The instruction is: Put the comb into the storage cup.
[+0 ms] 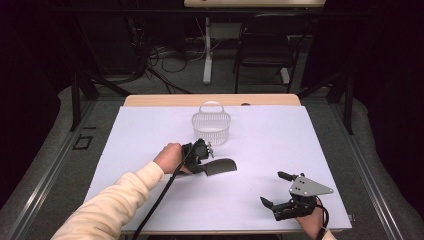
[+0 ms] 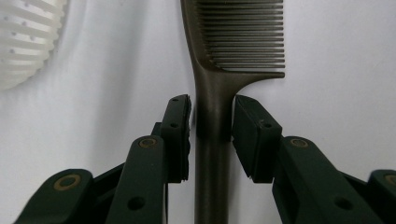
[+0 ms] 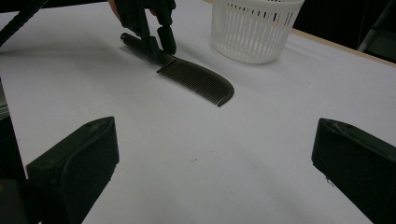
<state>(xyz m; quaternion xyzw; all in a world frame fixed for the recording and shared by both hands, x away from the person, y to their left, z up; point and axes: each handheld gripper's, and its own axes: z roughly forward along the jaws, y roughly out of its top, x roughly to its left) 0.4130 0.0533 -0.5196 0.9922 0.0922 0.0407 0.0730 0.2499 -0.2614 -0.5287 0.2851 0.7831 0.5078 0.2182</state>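
Between the narrowly parted pads of the left gripper (image 2: 212,135), nearer than the wide-open right gripper (image 1: 280,190), the comb (image 2: 224,84) handle is found lying flat, its long axis running straight ahead, not yet visibly clamped.

This looks like a lab or test room set up for recording, not a home. The table (image 1: 150,101) is a plain wooden one covered by a white sheet (image 1: 150,150), standing on a grey carpet (image 1: 60,155) in a dim room. Behind it, loose cables (image 1: 165,57) lie tangled on the floor around a white desk leg (image 1: 207,50), beside an empty black chair (image 1: 265,45). Black metal stands (image 1: 75,95) flank the table on both sides.
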